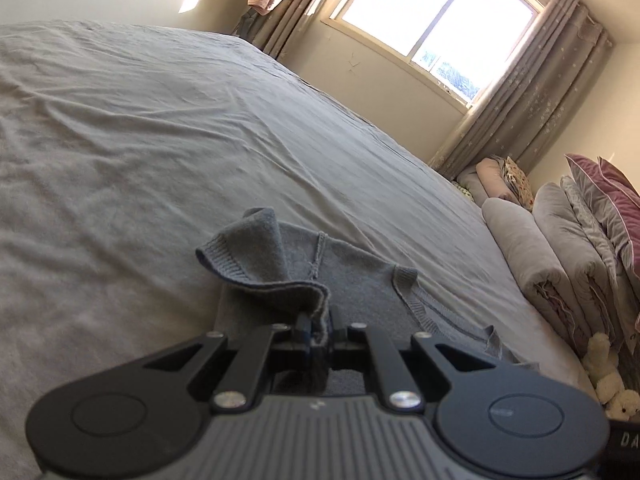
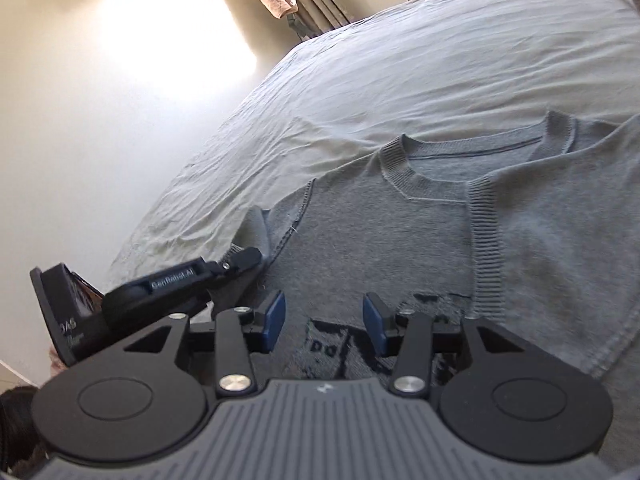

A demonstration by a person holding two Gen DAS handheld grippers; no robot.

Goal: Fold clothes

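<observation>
A wide bed (image 1: 168, 128) under one grey sheet fills most of both views. One grey knitted sweater (image 2: 520, 216) lies flat on the sheet, neck opening toward the far side of the bed, with one sleeve folded across the chest and a dark pattern low on the front.

Two grippers are in view. The left gripper (image 1: 316, 326) is held low and nearly level over the sweater's edge; its jaws are pressed together on a fold of the knit, which stands up in a ridge just in front of them. From the right wrist view it reaches in at the sweater's left edge (image 2: 250, 258). The right gripper (image 2: 324, 322) hovers tilted down over the patterned front, jaws spread apart with nothing between the two blue pads (image 2: 276, 314).

Past the bed, one window (image 1: 432, 20) has curtains on both sides.
</observation>
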